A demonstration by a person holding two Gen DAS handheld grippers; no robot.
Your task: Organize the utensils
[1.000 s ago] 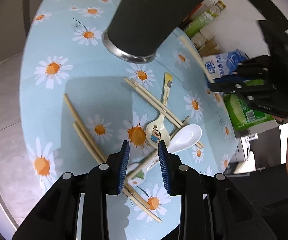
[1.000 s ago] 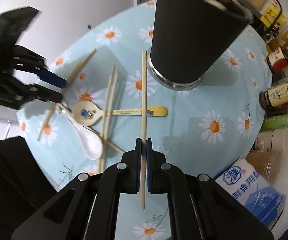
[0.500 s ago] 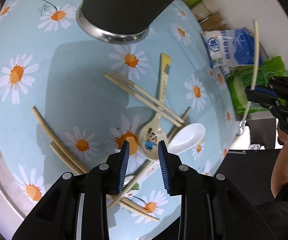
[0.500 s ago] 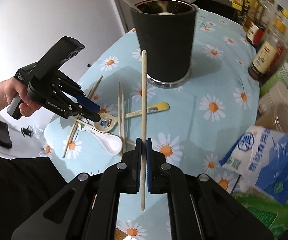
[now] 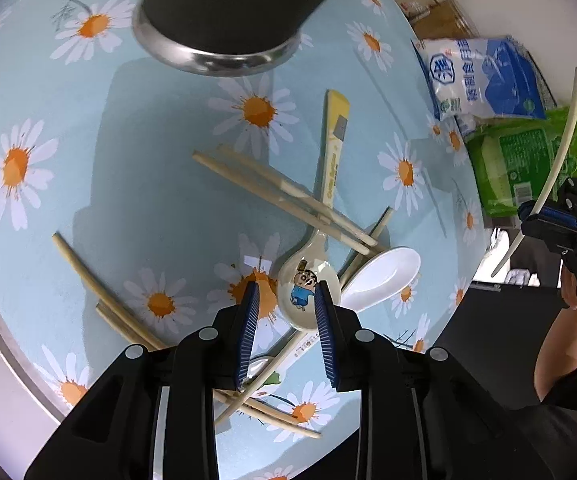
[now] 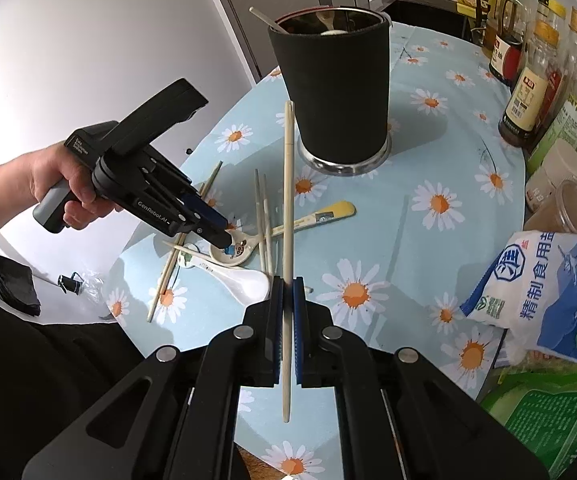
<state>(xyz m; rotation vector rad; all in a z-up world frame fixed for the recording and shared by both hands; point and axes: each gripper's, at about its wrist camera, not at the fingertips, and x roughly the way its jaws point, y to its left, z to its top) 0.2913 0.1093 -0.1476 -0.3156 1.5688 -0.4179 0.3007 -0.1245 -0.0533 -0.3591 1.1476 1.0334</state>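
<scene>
My right gripper [image 6: 287, 284] is shut on a pale chopstick [image 6: 287, 200] and holds it in the air, pointing toward the black utensil cup [image 6: 334, 92]; both show in the left wrist view [image 5: 544, 214]. My left gripper [image 5: 284, 292] is open, its fingers either side of the bowl of a cartoon-printed spoon [image 5: 304, 292] with a yellow handle; it also shows in the right wrist view [image 6: 218, 236]. A white spoon [image 5: 384, 274] and several chopsticks [image 5: 284, 196] lie around it on the daisy tablecloth [image 5: 128, 184]. The cup [image 5: 224, 4] holds utensils.
A salt bag [image 6: 540, 292] and a green packet [image 6: 548, 412] lie at the table's right edge. Several sauce bottles and jars [image 6: 536, 92] stand along the far right. Two more chopsticks [image 5: 88, 276] lie near the table's left edge.
My left gripper has moved down over the cartoon spoon's bowl. My right gripper has lifted and drawn back with the chopstick, so the cup is now seen from higher up.
</scene>
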